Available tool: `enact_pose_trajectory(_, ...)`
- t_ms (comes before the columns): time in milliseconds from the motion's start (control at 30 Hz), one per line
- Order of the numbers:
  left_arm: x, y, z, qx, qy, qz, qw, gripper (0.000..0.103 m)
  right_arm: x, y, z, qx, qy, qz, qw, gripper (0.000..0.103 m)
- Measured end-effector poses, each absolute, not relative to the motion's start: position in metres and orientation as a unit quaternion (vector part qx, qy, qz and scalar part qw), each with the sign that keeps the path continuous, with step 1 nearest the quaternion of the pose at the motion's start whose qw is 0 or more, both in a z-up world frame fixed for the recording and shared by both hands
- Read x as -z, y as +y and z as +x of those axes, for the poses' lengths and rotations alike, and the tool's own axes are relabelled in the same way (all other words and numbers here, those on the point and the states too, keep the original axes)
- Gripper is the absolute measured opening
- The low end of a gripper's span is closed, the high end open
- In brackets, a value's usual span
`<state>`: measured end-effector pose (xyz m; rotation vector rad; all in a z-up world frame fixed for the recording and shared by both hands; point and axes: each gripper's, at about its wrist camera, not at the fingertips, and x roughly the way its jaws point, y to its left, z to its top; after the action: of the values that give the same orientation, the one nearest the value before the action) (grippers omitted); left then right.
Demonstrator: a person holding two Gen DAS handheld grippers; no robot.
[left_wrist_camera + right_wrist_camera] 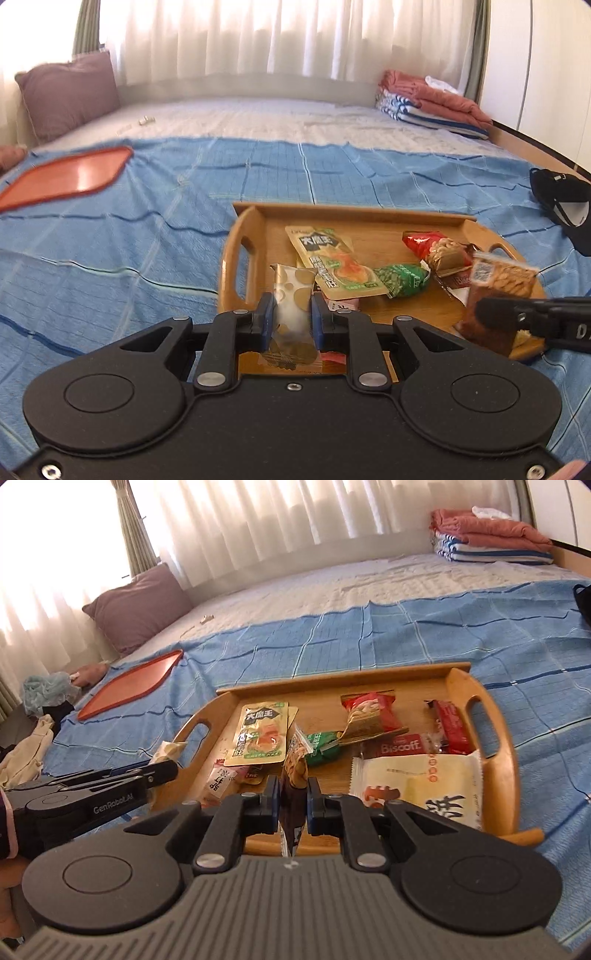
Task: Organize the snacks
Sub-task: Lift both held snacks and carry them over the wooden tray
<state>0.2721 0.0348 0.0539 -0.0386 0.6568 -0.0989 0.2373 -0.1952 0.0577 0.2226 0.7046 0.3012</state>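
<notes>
A wooden tray (236, 258) (498, 746) with handles lies on the blue bedspread and holds several snack packets. My left gripper (293, 314) is shut on a gold-and-white packet (293, 295) above the tray's near left part. My right gripper (293, 801) is shut on a brown nut packet (295, 764), held upright over the tray's near edge; it also shows in the left wrist view (495, 295). A green-and-orange pouch (332, 264) (260, 734), a green packet (402, 278) (323, 746), a red packet (373, 710) and a large white bag (417, 790) lie in the tray.
An orange-red flat tray (70, 175) (133, 685) lies on the bedspread far left. A purple pillow (68, 92), folded towels (432, 103) and a black cap (565, 206) sit around the bed. Clothes (33, 716) lie off the bed's left side.
</notes>
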Motion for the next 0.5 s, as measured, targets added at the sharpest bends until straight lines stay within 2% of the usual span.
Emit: enact_pose_trajectory(500, -0.026, 0.026, 0.299, 0.042, 0.349, -0.012, 0.936, 0.02, -0.026, -0.186, 0.274, -0.166, 0.394, 0.125, 0.895, 0.017)
